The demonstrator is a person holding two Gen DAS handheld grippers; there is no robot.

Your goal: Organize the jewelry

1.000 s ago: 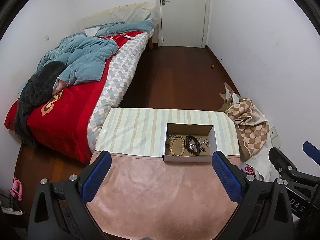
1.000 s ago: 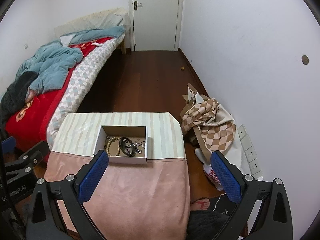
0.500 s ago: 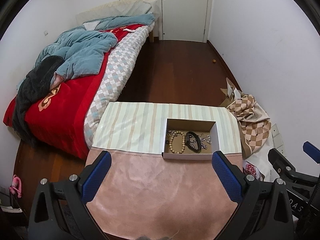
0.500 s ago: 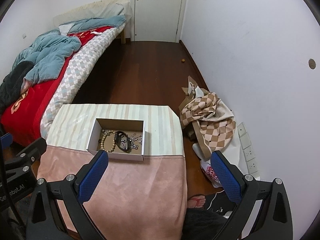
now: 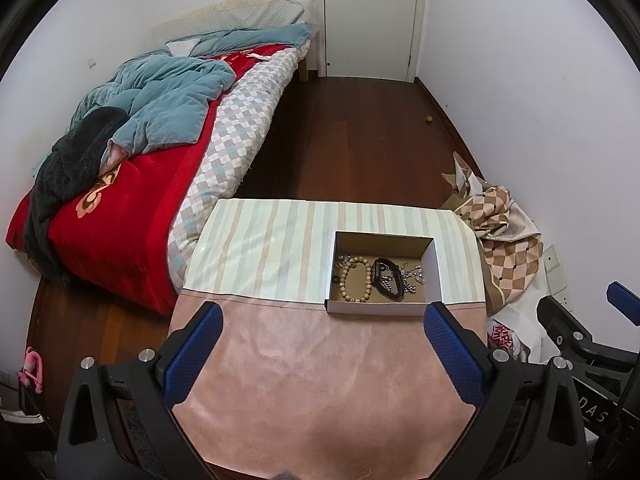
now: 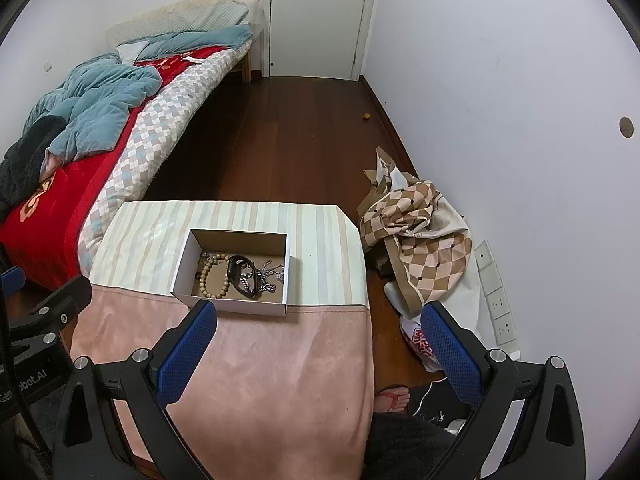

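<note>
A small white cardboard box (image 5: 378,308) (image 6: 230,306) stands on the table where the striped cloth meets the pink cloth. Inside lie a wooden bead bracelet (image 5: 355,280) (image 6: 214,278), a black wristband (image 5: 387,279) (image 6: 243,276) and silver chain pieces (image 5: 412,276) (image 6: 272,276). My left gripper (image 5: 320,356) is open and empty, held above the pink cloth, short of the box. My right gripper (image 6: 320,354) is open and empty, above the table's right front part, also short of the box.
The table (image 5: 320,400) has a striped cloth (image 5: 264,252) at the far half and a pink cloth near me. A bed (image 5: 160,140) stands left. A checkered cloth heap (image 6: 420,224) lies on the floor at the right wall. A door (image 5: 370,16) is at the far end.
Both grippers have risen and pulled back a little, so the box and table sit lower and farther in view. Both stay open and empty.
</note>
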